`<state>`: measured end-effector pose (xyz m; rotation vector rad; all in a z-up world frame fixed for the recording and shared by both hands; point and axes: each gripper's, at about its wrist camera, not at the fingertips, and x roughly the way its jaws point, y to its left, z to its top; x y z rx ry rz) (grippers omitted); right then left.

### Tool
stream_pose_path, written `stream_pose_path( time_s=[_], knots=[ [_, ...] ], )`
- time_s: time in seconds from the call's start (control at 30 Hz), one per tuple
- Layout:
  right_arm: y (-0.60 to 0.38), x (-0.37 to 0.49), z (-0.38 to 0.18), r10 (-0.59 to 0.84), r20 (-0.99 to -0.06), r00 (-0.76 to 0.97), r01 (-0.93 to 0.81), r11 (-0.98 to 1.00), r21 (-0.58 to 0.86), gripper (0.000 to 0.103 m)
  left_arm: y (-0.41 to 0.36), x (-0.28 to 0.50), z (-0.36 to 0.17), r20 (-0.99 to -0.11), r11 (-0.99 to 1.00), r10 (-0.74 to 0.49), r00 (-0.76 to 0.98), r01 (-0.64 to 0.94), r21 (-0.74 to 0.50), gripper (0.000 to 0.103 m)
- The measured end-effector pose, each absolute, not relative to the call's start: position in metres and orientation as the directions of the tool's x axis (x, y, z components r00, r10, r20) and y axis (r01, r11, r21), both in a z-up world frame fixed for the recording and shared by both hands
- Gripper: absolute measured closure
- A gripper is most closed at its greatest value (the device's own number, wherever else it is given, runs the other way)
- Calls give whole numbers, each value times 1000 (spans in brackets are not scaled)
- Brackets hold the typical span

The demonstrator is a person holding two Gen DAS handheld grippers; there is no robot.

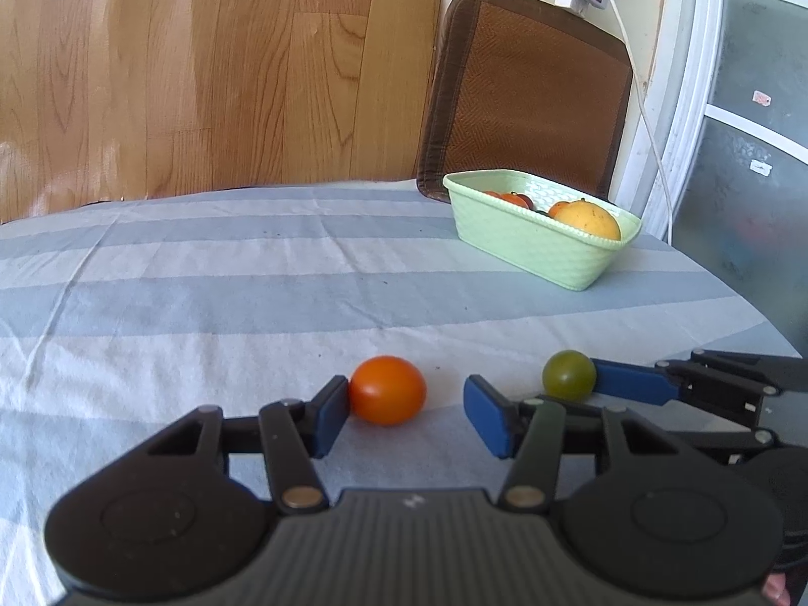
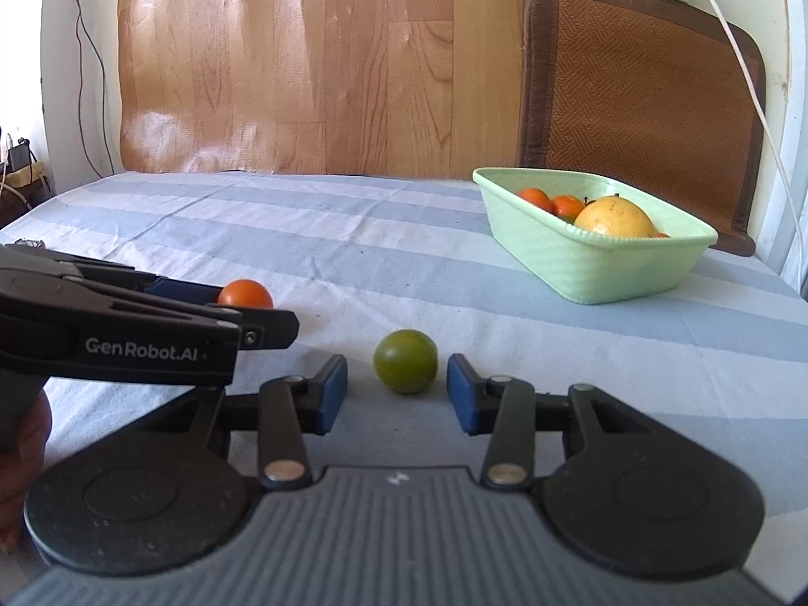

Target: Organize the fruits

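— What's the left camera showing?

— The left gripper (image 1: 406, 411) is spread wide over the striped cloth (image 1: 202, 303), its left pad touching the orange fruit (image 1: 387, 390); the other pad stands apart. A green fruit (image 1: 568, 375) sits to the right.

— And the right camera?

— The right gripper (image 2: 396, 391) is spread too, the green fruit (image 2: 405, 361) lying between its pads, touching neither (as far as I can tell). The green basket (image 2: 596, 265) stands well beyond, holding fruit.
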<state>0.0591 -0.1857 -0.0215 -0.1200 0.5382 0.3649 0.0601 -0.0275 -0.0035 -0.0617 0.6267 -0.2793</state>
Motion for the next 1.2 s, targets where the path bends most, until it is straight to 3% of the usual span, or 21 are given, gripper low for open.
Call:
stream_pose_path(
  time_s=[0.07, 0.13, 0.4, 0.7, 1.03, 1.2],
  knots=[
    [-184, 57, -21, 306, -514, 802, -379, 925, -40, 72, -28, 60, -3, -571, 963, -268, 776, 237, -131, 61],
    [-185, 55, -20, 312, -516, 798, -396, 916, -58, 74, -29, 60, -4, -573, 963, -268, 774, 239, -127, 71],
    [-202, 52, -16, 341, -511, 789, -399, 917, -4, 74, -33, 59, -2, -578, 946, -322, 750, 283, -160, 71],
    [-230, 63, 7, 309, -406, 860, -328, 944, 26, 74, -42, 86, 21, -552, 900, -435, 711, 337, -276, 71],
    [-277, 100, 26, 214, -298, 930, -206, 977, 60, 74, -80, 155, 56, -526, 877, -479, 703, 414, -245, 71],
    [-295, 135, 21, 169, -313, 935, -154, 985, 75, 74, -119, 198, 52, -554, 887, -450, 700, 424, -184, 71]
  ],
)
